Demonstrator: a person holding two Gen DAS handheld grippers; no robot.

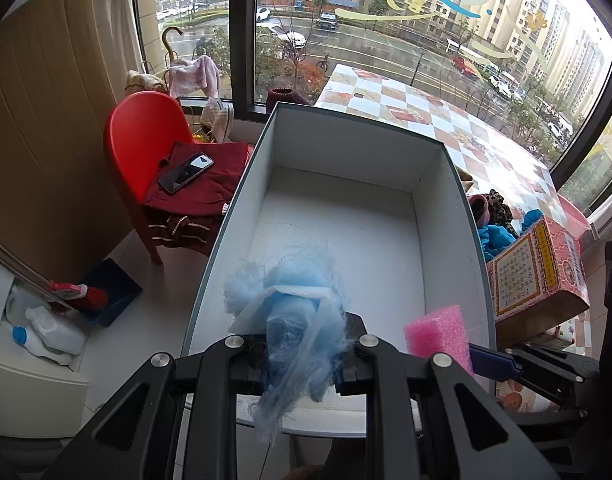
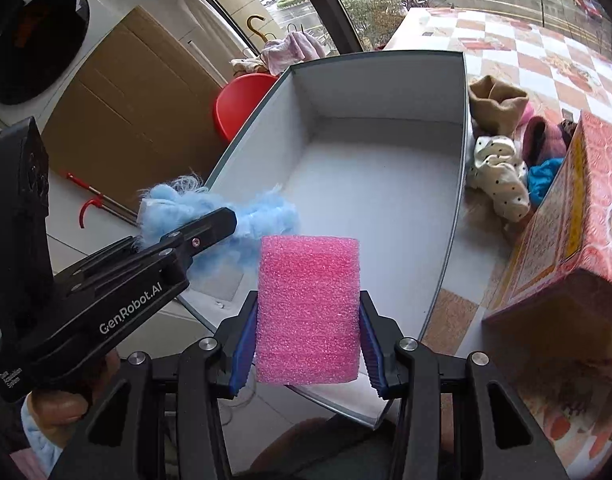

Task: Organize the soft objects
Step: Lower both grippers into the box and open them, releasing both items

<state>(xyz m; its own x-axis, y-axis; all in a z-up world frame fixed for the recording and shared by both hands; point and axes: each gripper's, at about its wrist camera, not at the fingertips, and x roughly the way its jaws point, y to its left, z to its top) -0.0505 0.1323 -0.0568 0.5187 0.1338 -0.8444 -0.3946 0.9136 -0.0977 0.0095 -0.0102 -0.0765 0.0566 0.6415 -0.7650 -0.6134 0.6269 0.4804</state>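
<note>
Landmark: the box [image 1: 346, 216], white inside, open top, sits on the checked worktop [image 1: 446, 120] and takes up the middle of both views.
Left gripper [image 1: 302, 354]: over the box's near end, jaws pinching the blue fluff [image 1: 286, 300]; strands spill out above and below the jaws.
Blue fluff: held up over the box's near-left corner, with a clear plastic wrap around part of it.
Right gripper [image 2: 308, 344]: at the box's near edge, blue-lined jaws pressed on both sides of the pink foam [image 2: 308, 308].
Pink foam: upright between those jaws, above the box's near rim, just right of the fluff.
Inside the box: bare white floor, nothing lying in it.
Right of the box: a pile of soft things on the worktop, with a tan sock [image 2: 498, 104], a dotted white cloth [image 2: 498, 176], a bit of bright blue fabric [image 2: 544, 178].
Further right of the box: a pink patterned carton [image 2: 578, 224], close against that pile.
Left of the box: a red chair [image 1: 146, 140] on the floor, dark red clothes and a phone [image 1: 186, 172] on its seat.
</note>
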